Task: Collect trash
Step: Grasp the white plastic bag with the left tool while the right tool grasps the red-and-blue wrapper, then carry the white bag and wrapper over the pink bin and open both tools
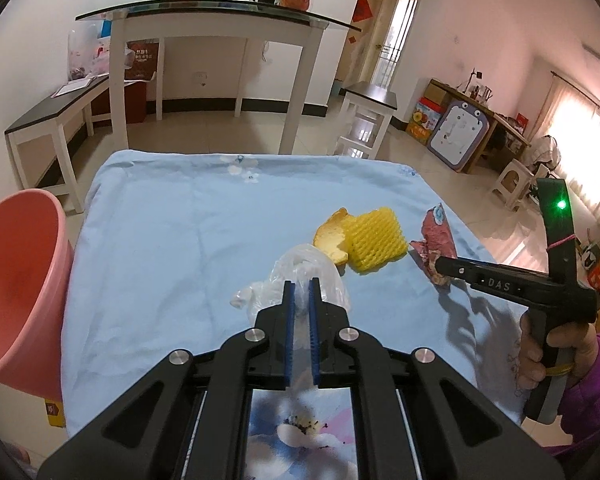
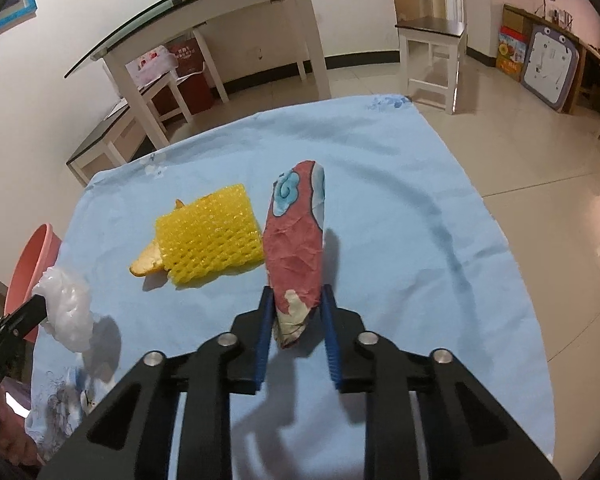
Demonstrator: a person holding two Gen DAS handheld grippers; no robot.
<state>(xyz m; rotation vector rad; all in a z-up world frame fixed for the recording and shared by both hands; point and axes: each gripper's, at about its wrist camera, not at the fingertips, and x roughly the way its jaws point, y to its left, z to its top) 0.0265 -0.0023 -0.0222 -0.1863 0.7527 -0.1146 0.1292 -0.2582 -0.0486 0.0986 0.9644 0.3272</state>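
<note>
Left gripper (image 1: pixel 301 286) pinches a clear plastic bag (image 1: pixel 300 276); right gripper (image 2: pixel 297 300) is closed on a red wrapper (image 2: pixel 296 248) beside yellow foam netting (image 2: pixel 208 236), mid-table

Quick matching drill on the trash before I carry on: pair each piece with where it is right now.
1 clear plastic bag
2 red paper wrapper
3 yellow foam net
4 orange peel

a lying on the cloth, half under the net
b in the left tool
c lying on the cloth, partly on the peel
d in the right tool

Pairs: 1-b, 2-d, 3-c, 4-a
</note>
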